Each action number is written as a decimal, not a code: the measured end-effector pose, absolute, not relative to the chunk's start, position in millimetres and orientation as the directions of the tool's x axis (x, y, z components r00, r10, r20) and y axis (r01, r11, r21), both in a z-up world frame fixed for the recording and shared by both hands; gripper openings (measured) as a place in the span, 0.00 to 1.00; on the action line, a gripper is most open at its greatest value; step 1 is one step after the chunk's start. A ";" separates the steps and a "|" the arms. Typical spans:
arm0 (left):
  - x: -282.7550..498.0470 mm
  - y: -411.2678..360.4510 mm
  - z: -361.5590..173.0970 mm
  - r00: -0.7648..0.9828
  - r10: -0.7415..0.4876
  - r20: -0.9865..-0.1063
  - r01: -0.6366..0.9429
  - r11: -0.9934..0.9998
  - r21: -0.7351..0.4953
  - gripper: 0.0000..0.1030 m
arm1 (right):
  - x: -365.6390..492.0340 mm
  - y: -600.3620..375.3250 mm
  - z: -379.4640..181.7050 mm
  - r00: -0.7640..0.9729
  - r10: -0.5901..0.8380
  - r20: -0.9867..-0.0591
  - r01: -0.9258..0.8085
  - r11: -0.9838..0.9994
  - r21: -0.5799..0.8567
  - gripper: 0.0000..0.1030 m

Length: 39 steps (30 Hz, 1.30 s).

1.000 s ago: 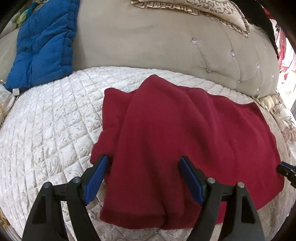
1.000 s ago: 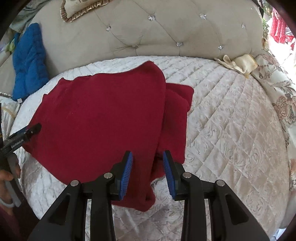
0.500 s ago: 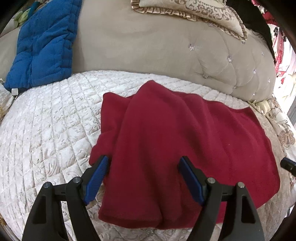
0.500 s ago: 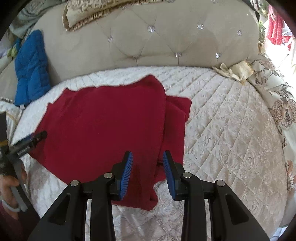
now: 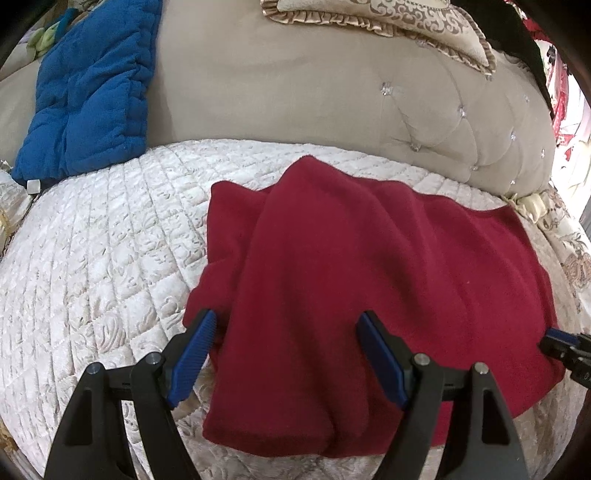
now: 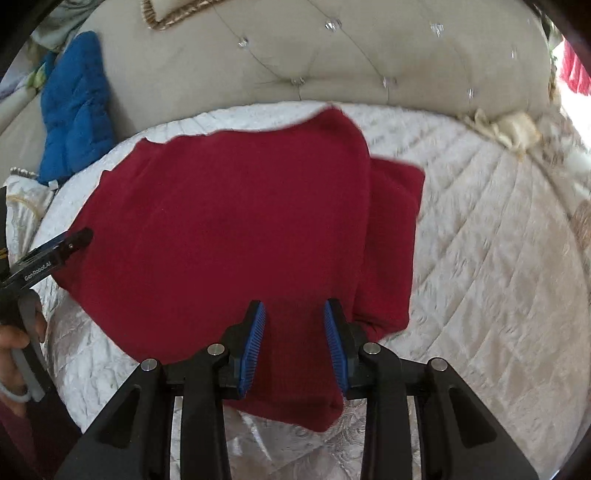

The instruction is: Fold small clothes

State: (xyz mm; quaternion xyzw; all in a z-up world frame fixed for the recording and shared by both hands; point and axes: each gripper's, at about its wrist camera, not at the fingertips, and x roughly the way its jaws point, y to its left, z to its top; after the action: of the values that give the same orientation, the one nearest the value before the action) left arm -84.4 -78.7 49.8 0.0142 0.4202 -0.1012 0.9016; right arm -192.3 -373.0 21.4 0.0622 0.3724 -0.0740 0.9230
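From your left wrist cam you're looking across a cream quilt [image 5: 96,266] that covers the bed, with a tufted beige headboard [image 5: 295,103] curving behind it. A blue cushion [image 5: 88,96] leans on the headboard at the far left and a frilly pillow [image 5: 388,18] sits up on top of it. The red garment [image 5: 369,277] lies flat on the quilt, long side running left to right across the view, with a folded-over flap bunched along its left end. Your left gripper [image 5: 286,354] is spread wide, hanging over the garment's near edge with cloth showing between the blue pads, gripping nothing. The right gripper [image 5: 565,347] just pokes in at the right edge by the garment's corner. On the right wrist cam it's the same quilt [image 6: 498,258] and headboard [image 6: 332,55], a bit blurry, with the cushion [image 6: 74,110] far left and a crumpled cream cloth [image 6: 513,129] at the headboard's right end. The garment [image 6: 221,229] stretches away to the left, folded flap at its right side. Your right gripper [image 6: 295,339] is partly spread over the near edge, pads apart, not pinching the cloth. Your left gripper [image 6: 55,251] sits at the garment's left corner, and your hand [image 6: 14,354] is on its handle.
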 end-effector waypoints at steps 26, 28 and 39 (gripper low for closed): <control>-75.3 -63.0 55.9 0.652 -0.215 -0.727 0.161 0.976 -0.144 0.81 | -65.5 -376.1 70.2 0.771 0.022 -0.636 0.106 0.981 0.162 0.12; -74.9 -61.3 56.6 0.657 -0.217 -0.722 0.159 0.976 -0.149 0.81 | -49.4 -355.0 65.5 0.754 0.085 -0.652 0.028 0.987 0.161 0.12; -66.8 -35.5 45.2 0.645 -0.192 -0.739 0.067 0.978 -0.196 0.81 | -7.5 -305.4 64.7 0.753 0.027 -0.658 0.050 0.994 0.099 0.14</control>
State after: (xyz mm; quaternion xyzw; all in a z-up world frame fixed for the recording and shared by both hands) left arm -66.8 -35.5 45.2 -0.0755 0.4150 -0.0717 0.9038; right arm -7.5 -305.4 64.7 0.0550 0.3515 -0.0062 0.9345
